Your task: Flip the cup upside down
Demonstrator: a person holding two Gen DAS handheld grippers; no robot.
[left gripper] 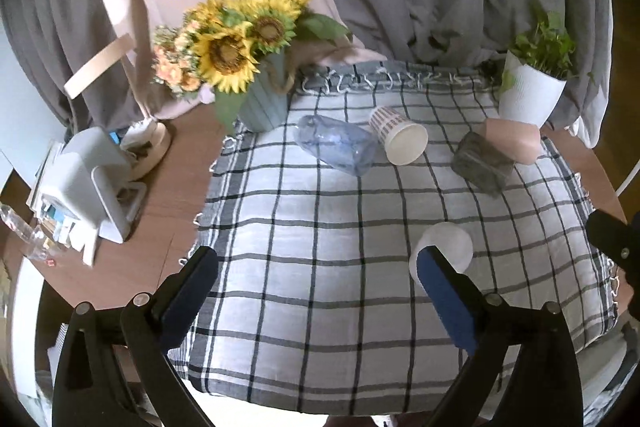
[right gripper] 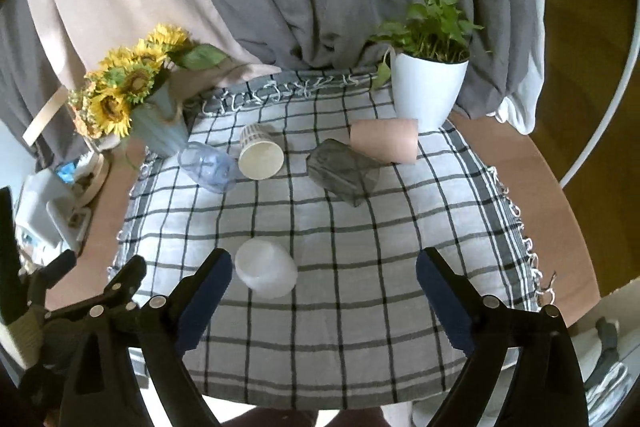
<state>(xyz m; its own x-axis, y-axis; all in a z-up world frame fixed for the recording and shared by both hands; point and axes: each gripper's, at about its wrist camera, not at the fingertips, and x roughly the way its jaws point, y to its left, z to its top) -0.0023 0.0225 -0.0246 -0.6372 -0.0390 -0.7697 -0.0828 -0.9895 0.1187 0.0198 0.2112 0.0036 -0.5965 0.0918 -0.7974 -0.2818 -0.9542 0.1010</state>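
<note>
Several cups lie on their sides on a checked cloth (left gripper: 320, 247). A frosted white cup (left gripper: 448, 243) lies nearest, also in the right wrist view (right gripper: 266, 267). At the back lie a clear blue cup (left gripper: 336, 147), a striped paper cup (left gripper: 398, 139), a dark grey cup (left gripper: 480, 163) and a pink cup (left gripper: 512, 139). My left gripper (left gripper: 320, 275) is open and empty; its right finger overlaps the white cup. My right gripper (right gripper: 324, 275) is open and empty, with the white cup just right of its left finger.
A sunflower vase (left gripper: 264, 103) stands at the back left, a white plant pot (left gripper: 528, 99) at the back right. A white device (left gripper: 88, 179) and clutter sit on the wooden table (left gripper: 176, 187) at the left. Grey curtains hang behind.
</note>
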